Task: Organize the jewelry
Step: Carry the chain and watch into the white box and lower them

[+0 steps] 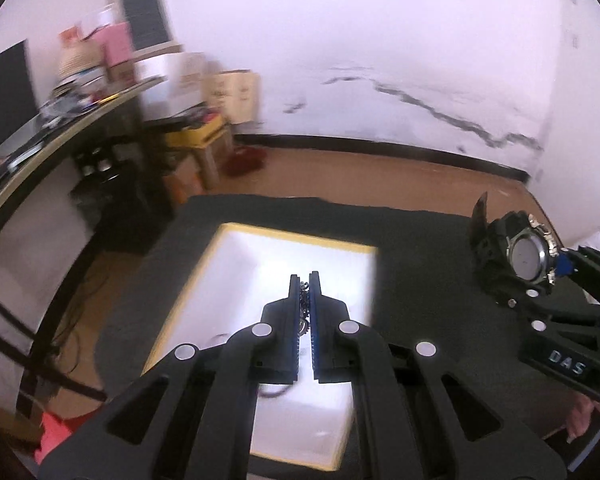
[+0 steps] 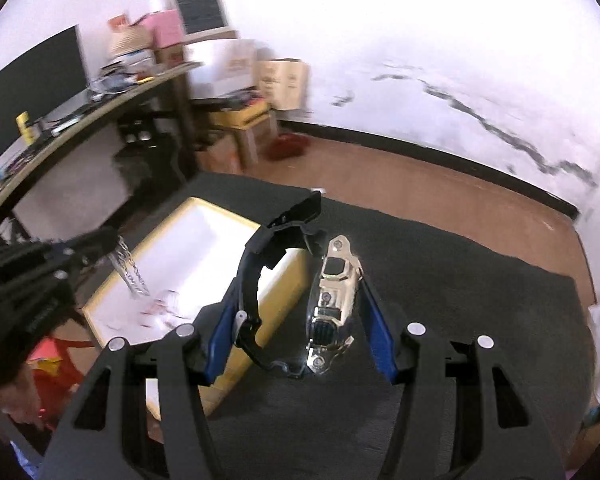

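A black-strapped wristwatch [image 2: 332, 300] with a chrome case sits clamped between the blue-padded fingers [image 2: 376, 328] of the right gripper [image 2: 300, 320], held in the air above the dark-covered surface [image 2: 480, 300]; its strap curls up and forward past the fingertips. From the left wrist view the same watch [image 1: 526, 258] shows its pale round dial, well to the right of the tray.

The left gripper [image 1: 305, 300] hangs over the white tray [image 1: 260, 256], its fingers clenched on a silver chain [image 1: 304, 308], which shows only as a thin glint between the pads. In the right wrist view the chain [image 2: 130, 270] dangles down from that gripper toward the tray's [image 2: 204, 240] white floor, where a few small blurred items lie.

The yellow-rimmed tray rests on the surface, just left of the watch. Beyond it are brown floor [image 2: 420, 176] and a white wall [image 2: 420, 60] marked with a dark crack. At left a cluttered desk [image 2: 100, 104] carries a dark monitor [image 2: 28, 84], with cardboard boxes [image 2: 280, 80] stacked near the corner.
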Tool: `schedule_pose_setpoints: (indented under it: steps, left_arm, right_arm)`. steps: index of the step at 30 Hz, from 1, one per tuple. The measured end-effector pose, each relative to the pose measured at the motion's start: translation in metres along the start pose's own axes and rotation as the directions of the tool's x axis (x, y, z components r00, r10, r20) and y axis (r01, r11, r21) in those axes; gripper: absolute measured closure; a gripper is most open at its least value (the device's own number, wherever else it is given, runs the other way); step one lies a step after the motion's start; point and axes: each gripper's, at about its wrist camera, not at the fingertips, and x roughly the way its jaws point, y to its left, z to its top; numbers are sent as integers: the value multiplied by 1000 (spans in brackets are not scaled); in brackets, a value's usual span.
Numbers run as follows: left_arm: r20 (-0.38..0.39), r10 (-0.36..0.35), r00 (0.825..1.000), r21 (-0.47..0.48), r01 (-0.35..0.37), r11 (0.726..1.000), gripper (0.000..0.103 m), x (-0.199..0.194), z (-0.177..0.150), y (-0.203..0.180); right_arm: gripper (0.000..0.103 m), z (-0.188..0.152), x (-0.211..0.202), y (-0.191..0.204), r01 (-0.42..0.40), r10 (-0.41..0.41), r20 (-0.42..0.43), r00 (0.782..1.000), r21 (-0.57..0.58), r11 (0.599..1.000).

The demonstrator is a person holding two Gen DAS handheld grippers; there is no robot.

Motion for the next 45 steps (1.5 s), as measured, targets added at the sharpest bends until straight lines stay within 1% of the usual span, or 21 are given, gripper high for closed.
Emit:
schedule_pose_setpoints:
  steps: [2,5,9,12,13,19,22,26,34,45]
  left_arm:
    - [-16,29,999,-29,-30,999,99,7,-5,24]
    - [-54,47,997,-74,-51,996,99,21,-17,53]
    - [-105,51,993,-117,-63,991,99,50,-37,75]
    - [-139,36,990,-141,-56,988,99,69,-51,85]
    - [-151,28,988,-148,-51,988,99,79,-56,88]
    - [-200,42,979,-159,-75,984,99,122,-75,98]
    - [-219,50,974,-151,-84,985,99,137,-81,99]
    - [-239,48,970,-138,-83,987,99,152,-83,98]
    - [-269,52,962,-134,-91,987,99,168,-92,101]
    - [-295,54,954,-129,-96,987,99,177,-100,101]
  right_arm:
    - [47,8,11,21,-31,31,-18,999,-12,999]
    - [47,15,37,52,-68,66,-58,996,-27,997]
    - [47,15,66,72,-69,64,-101,993,-48,996]
    - [47,15,95,81,-58,49,-136,990,-61,996]
    - [47,14,104,82,-55,45,-147,988,-62,997]
    - [47,-5,144,83,-30,16,-209,978,-64,997]
    - [47,-9,166,84,-21,5,-235,972,-68,997]
    - [47,-18,184,83,-18,0,-258,966,-66,998]
    - [47,-36,218,83,-17,-3,-308,951,-61,998]
    - [46,-37,227,84,-11,-11,-313,950,-69,998]
